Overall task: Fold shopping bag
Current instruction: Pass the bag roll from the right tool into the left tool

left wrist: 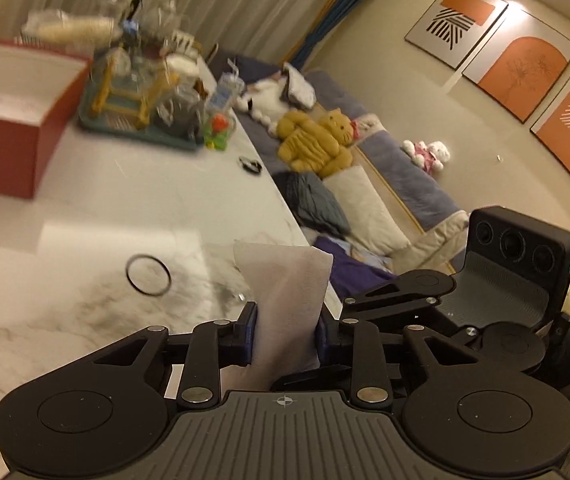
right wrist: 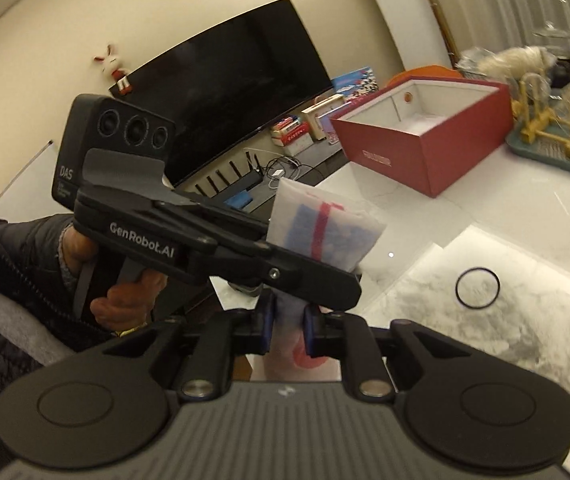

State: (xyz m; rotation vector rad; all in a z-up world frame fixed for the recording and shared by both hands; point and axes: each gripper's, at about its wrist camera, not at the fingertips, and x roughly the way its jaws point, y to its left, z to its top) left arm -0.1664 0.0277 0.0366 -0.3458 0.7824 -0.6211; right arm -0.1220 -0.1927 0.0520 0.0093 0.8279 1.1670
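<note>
The shopping bag [left wrist: 285, 280] is a white, thin, folded bundle held in the air over the marble table. My left gripper [left wrist: 286, 332] is shut on it, the white material filling the gap between the blue pads [left wrist: 249, 332]. In the right wrist view the bag [right wrist: 325, 224] shows a blue and red print through its white layer. My right gripper [right wrist: 288, 328] is shut on its lower end. The left tool crosses that view from the left, held by a hand [right wrist: 125, 296], and hides the middle of the bag.
A black ring [left wrist: 148, 276] [right wrist: 477, 289] lies on the white marble table [left wrist: 125, 200]. An open red box [right wrist: 425, 136] and a tray of glassware [left wrist: 137, 112] stand at the far side. A sofa with plush toys [left wrist: 317, 140] runs along the table's right edge.
</note>
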